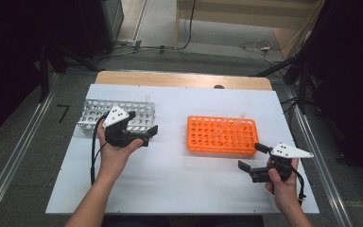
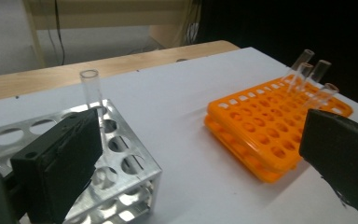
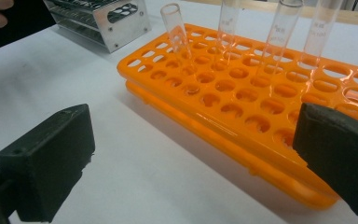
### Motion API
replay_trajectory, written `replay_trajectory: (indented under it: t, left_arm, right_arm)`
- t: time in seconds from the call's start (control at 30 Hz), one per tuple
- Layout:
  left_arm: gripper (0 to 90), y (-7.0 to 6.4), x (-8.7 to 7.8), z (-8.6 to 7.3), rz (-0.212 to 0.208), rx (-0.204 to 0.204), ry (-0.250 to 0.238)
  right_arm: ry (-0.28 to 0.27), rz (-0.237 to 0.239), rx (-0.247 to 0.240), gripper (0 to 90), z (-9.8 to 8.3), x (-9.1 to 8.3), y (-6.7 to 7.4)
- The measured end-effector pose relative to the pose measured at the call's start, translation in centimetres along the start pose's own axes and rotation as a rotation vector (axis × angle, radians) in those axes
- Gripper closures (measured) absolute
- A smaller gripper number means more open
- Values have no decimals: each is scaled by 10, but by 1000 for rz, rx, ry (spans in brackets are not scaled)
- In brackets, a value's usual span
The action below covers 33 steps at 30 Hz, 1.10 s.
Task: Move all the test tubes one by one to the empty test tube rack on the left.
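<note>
the left gripper [image 1: 143, 126] hangs released just beside the metal rack [image 1: 94, 109] holding one glass tube [image 2: 93, 91], right gripper [image 1: 250, 159] also released.

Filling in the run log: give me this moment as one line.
left gripper: open, empty, beside metal rack | test tube: standing in metal rack | right gripper: open, empty, near orange rack | orange rack: four tubes

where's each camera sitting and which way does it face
High view: above the person's edge of the table, looking forward and down; both forearms, left gripper, right gripper.
Left gripper view: on the left gripper, open jaws facing the metal rack with its one glass tube.
Right gripper view: on the right gripper, open jaws facing the orange rack.
Shared: both racks appear in all three views.
</note>
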<state>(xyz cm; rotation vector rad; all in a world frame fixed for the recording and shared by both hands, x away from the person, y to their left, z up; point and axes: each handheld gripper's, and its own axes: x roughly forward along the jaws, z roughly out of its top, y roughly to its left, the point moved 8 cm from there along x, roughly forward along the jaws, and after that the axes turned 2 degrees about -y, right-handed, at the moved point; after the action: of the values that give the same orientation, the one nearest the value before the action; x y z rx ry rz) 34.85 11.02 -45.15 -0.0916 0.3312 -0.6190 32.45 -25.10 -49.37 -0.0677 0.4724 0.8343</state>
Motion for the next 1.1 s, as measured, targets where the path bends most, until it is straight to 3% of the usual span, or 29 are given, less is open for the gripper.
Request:
replay_trajectory:
  t: [0.13, 0.33, 0.43, 0.73, 0.93, 1.07, 1.1]
  left_arm:
    - [0, -10, -5, -11, -15, 12, 6]
    - [0, -22, -12, -23, -35, -3, 0]
    - [0, -25, -14, -24, -50, -14, -11]
    - [0, -33, -9, -27, -73, -9, -8]
    - [0, -36, -5, -31, -82, -6, 3]
    - [0, -36, -2, -33, -87, -6, 9]
    - [0, -37, -1, -33, -88, -11, 9]
  right_arm:
    - [15, 19, -1, 0, 6, 9, 3]
    - [22, 41, -19, 0, 17, 23, 9]
    - [25, 46, -24, 0, 21, 32, 12]
    - [68, 123, -26, 48, 29, 67, 22]
    - [87, 62, 6, 295, 28, 88, 17]
    - [94, -19, 18, 491, 22, 100, 12]
    - [94, -19, 18, 491, 22, 100, 12]
